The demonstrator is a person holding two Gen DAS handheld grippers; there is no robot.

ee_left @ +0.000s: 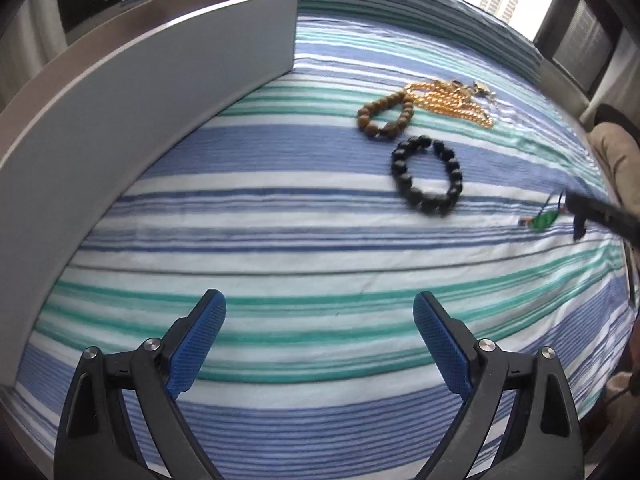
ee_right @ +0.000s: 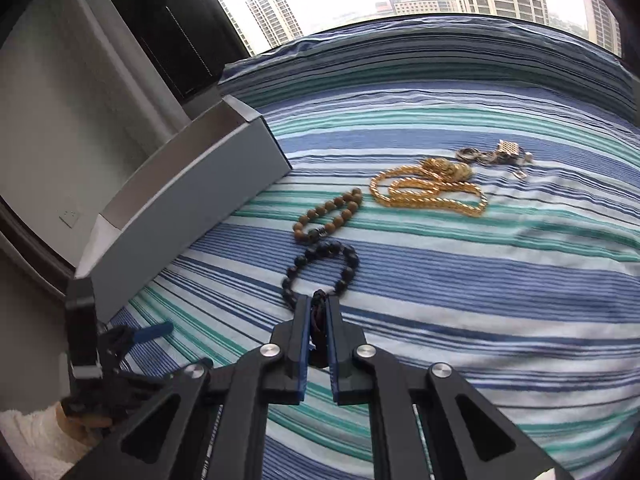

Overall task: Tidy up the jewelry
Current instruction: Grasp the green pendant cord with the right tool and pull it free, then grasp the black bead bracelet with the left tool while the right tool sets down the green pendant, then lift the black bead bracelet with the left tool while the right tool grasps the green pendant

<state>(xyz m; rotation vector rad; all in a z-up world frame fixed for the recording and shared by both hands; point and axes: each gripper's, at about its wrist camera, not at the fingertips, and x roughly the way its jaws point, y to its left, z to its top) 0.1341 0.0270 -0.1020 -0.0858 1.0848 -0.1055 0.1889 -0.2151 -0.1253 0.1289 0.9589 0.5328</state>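
Black bracelet (ee_right: 320, 268) lies flat on the striped sheet (ee_right: 480, 280), right of the open grey box (ee_right: 192, 200). Right gripper (ee_right: 319, 304) stands at the bracelet's near edge, fingers clamped together on a small dark item; what it is cannot be told. From the left wrist a green bit (ee_left: 546, 220) hangs at that gripper's tip. Brown bracelet (ee_right: 328, 216) just beyond the black one, near touching. Gold chain (ee_right: 432, 192) farther from the box, small silver pieces (ee_right: 496, 156) beyond it. Left gripper (ee_left: 320, 312) hovers over bare sheet nearer than the black bracelet, fingers wide apart, nothing between.
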